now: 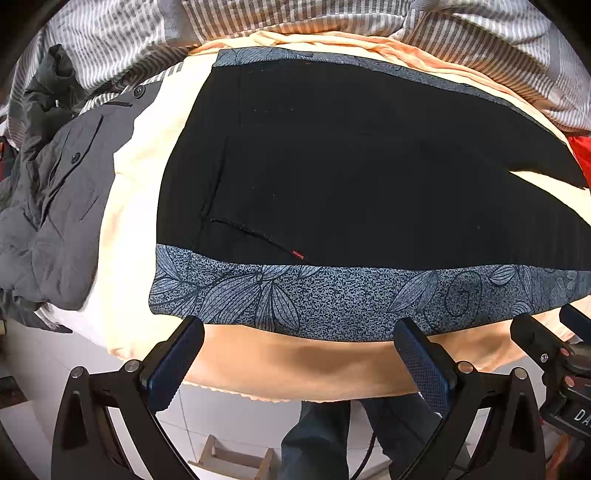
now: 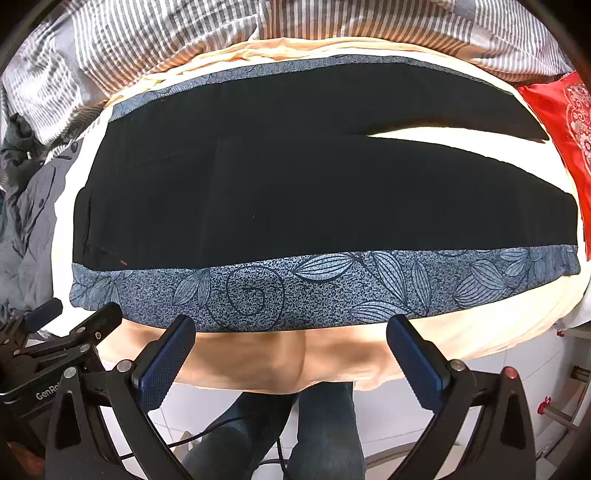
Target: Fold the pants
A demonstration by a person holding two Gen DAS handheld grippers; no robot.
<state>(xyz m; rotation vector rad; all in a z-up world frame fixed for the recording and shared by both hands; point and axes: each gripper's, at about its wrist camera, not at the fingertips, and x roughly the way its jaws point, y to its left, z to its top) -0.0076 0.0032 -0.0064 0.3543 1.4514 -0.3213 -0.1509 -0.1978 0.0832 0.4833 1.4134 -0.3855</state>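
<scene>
Peach-sheeted bed (image 1: 140, 206) fills both views, striped bedding (image 1: 303, 18) bunched along its far edge. Black pants (image 1: 351, 166) with blue leaf-print side bands lie flat across it, reaching the near edge. Left gripper (image 1: 299, 356) and right gripper (image 2: 291, 350) hover there, fingers apart, holding nothing.

Legible: "GenRo", cut off, on the black left gripper body (image 2: 44, 395); "DA", cut off, on the black right gripper body (image 1: 580, 415).

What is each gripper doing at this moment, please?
Left gripper: open, holding nothing, just short of the black pants with blue leaf-print side bands.
Right gripper: open, empty, at the same near edge.
</scene>
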